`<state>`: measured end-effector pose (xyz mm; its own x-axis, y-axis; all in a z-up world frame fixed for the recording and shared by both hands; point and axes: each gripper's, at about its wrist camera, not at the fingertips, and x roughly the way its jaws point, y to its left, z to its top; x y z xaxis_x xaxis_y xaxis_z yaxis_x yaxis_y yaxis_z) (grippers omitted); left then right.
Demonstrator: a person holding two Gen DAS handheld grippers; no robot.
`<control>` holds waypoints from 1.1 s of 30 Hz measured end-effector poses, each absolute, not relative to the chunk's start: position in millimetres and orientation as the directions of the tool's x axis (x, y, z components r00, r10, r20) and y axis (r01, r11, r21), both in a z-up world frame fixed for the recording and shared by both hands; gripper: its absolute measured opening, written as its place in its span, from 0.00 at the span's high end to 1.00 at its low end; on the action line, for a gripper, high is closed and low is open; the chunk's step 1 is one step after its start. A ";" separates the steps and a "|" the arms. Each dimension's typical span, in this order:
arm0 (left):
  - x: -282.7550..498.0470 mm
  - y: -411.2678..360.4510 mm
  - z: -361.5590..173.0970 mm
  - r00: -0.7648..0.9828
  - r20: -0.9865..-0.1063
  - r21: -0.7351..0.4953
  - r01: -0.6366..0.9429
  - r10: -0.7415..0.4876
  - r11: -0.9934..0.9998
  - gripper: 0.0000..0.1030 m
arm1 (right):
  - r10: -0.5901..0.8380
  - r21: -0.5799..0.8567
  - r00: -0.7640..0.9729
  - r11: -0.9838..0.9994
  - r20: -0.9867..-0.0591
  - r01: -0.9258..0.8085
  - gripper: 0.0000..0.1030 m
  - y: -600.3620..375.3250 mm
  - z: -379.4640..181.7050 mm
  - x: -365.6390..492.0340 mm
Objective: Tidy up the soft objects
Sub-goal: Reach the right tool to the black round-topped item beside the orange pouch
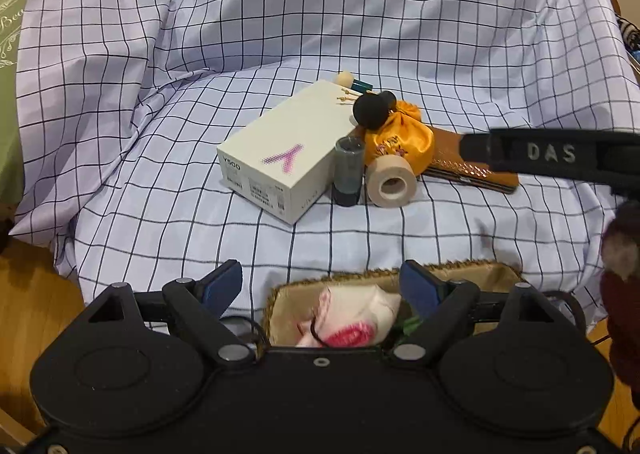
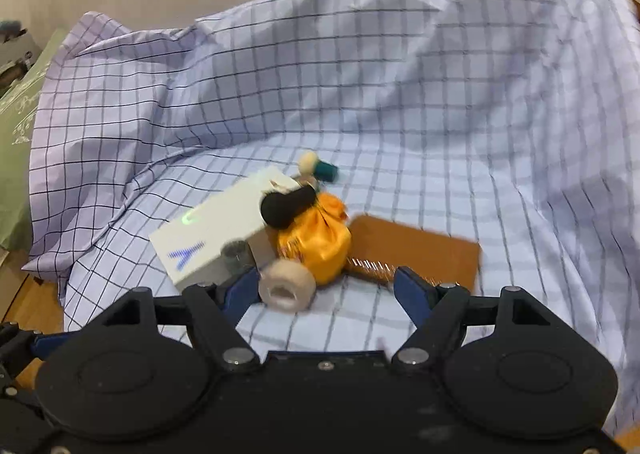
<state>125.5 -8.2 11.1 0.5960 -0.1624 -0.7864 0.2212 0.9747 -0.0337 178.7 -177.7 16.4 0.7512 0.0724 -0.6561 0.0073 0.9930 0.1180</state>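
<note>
Left gripper (image 1: pixel 322 286) fingers spread, empty, above woven basket (image 1: pixel 480 270); right gripper (image 2: pixel 326 290) fingers spread, empty, near tape roll (image 2: pixel 286 286).

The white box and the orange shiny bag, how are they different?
The white cardboard box has flat sides and sharp corners; the orange satin pouch is round, puffy and gathered at its top. The box is plain with a purple mark and small print; the pouch is glossy with embroidery. The box looks bigger. Both lie on the checked cloth.
</note>
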 end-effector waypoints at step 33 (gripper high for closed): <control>203.3 -1.0 6.4 0.587 -0.782 -0.087 0.227 -0.208 0.970 0.20 | 0.342 0.089 0.679 0.921 -0.650 -0.379 0.44 -160.1 -47.5 331.1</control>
